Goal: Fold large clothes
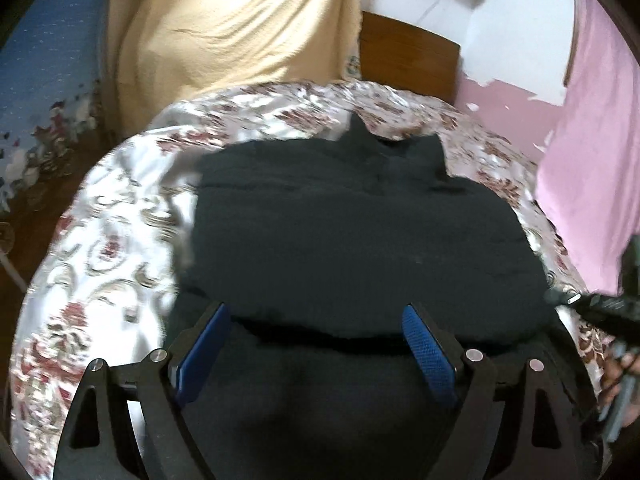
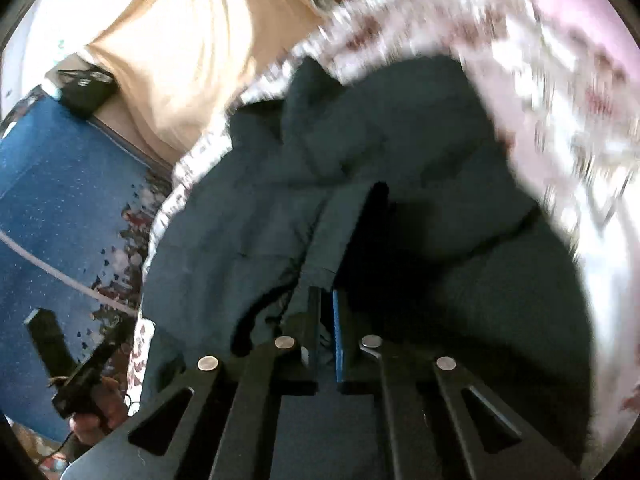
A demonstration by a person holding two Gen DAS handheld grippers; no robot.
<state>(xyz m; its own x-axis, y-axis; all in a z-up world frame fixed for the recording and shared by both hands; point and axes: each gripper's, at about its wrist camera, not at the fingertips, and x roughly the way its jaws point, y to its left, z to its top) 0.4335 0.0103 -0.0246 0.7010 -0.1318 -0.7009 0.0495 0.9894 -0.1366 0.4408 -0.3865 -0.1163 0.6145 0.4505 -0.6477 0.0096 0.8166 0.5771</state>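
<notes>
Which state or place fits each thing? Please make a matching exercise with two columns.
1. left gripper
2. right gripper
3. dark garment
4. floral cover

a. lies under the garment
b. fingers wide apart, holding nothing
c. lies spread on the cover
d. shut on a fold of cloth

Pairs: 1-b, 2-d, 3-c, 4-a

A bed with a shiny white cover with red flowers (image 1: pixel 120 208) holds a big dark green puffy piece of clothing (image 1: pixel 360 232), which lies flat in the middle of the cover, partly folded over itself.
</notes>
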